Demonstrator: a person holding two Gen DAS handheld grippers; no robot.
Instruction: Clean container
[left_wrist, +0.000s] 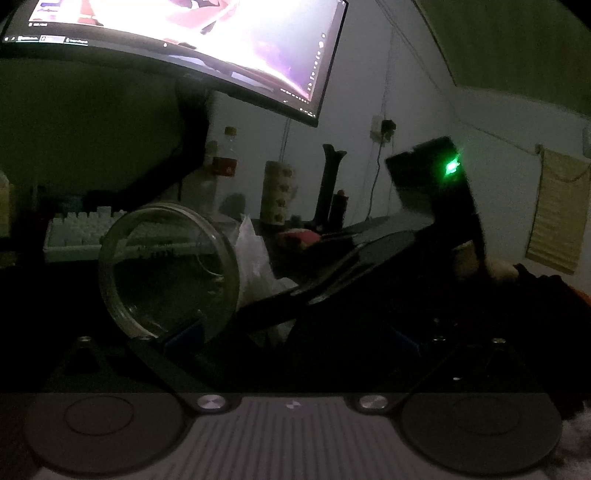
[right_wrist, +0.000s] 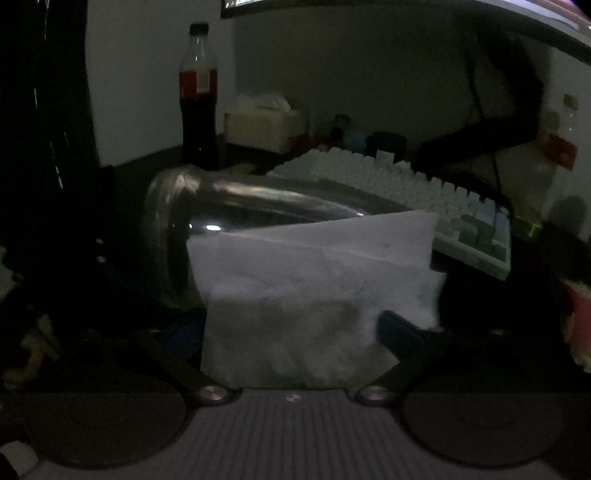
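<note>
- The clear round glass jar (left_wrist: 168, 271) is lying on its side at nine o'clock, the left gripper (left_wrist: 291, 332) seemingly clasping it; grip unclear.
- The right gripper (right_wrist: 295, 332) is straddling the soft white paper tissue (right_wrist: 314, 291); grip uncertain.
- Glass: slippery, fragile; hold its rim.

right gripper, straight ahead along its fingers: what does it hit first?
Most likely the white tissue, which fills the space between the right gripper's fingers. The glass container lies on its side just behind it, so that comes next. Depth between the two is unclear in this dim view.
</note>
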